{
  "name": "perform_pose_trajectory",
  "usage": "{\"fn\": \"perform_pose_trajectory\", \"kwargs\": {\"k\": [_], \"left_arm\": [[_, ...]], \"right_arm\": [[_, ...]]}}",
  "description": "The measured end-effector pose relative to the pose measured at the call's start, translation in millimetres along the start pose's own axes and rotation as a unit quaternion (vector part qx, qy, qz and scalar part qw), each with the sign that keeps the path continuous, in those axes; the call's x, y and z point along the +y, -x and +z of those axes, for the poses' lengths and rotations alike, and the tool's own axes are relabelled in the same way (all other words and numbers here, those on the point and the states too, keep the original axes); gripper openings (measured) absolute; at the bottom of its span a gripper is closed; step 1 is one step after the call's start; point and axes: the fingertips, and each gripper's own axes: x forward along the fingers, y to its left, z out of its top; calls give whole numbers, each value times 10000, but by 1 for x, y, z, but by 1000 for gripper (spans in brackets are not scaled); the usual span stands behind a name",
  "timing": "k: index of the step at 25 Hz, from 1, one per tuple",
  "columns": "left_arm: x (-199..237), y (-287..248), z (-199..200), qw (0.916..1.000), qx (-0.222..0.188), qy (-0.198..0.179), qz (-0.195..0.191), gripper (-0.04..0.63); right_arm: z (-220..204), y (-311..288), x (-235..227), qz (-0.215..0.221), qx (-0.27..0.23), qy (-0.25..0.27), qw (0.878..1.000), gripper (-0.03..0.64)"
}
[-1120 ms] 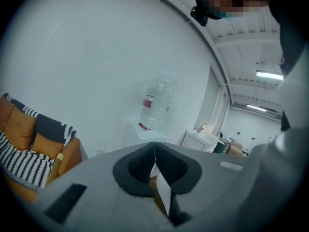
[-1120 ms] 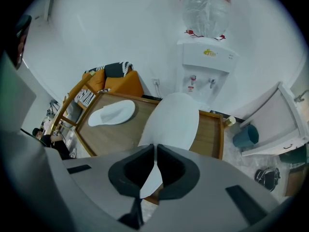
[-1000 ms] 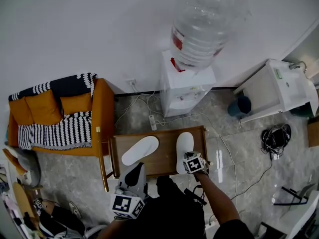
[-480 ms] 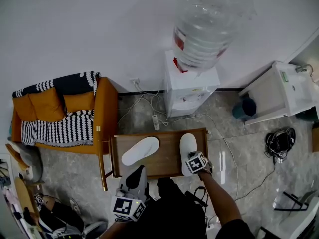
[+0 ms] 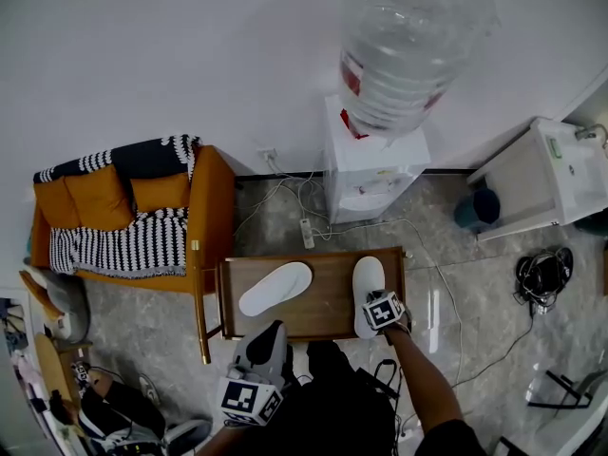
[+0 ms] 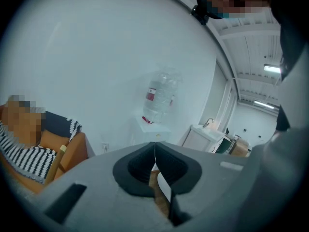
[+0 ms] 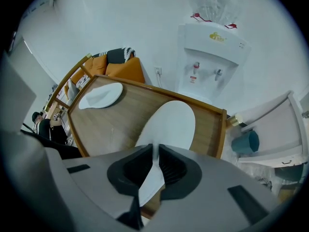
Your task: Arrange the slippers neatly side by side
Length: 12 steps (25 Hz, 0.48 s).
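Observation:
Two white slippers lie on a low wooden table [image 5: 323, 312]. The left slipper [image 5: 275, 288] [image 7: 101, 95] lies slanted near the table's left end. At the right end the right slipper [image 5: 367, 281] [image 7: 170, 123] points away from me. My right gripper [image 5: 382, 317] [image 7: 155, 151] is shut on that slipper's heel at the table's near edge. My left gripper [image 5: 274, 331] [image 6: 155, 153] hangs at the near edge below the left slipper, its jaws shut with nothing between them.
A water dispenser [image 5: 375, 169] with a big bottle stands behind the table. An orange sofa [image 5: 123, 212] with a striped throw is at the left. Cables [image 5: 304, 218] run over the floor. A white cabinet [image 5: 546, 174] and a blue bin [image 5: 478, 207] stand at the right.
The head view has drifted a little. Both slippers keep their places on the table, and the right gripper stays shut on the right slipper's heel.

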Motion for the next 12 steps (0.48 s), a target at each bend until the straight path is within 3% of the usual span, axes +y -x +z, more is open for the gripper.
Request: {"fn": "perform_pose_trajectory", "kwargs": {"k": [4, 6, 12], "left_arm": [[1, -1, -1, 10000, 7, 40, -59, 17], [0, -1, 0, 9999, -16, 22, -123, 17], [3, 2, 1, 9998, -54, 16, -215, 17]], "right_arm": [[0, 0, 1, 40, -113, -107, 9999, 32], [-2, 0, 0, 19, -167, -171, 9997, 84], [-2, 11, -3, -125, -415, -591, 9973, 106]]}}
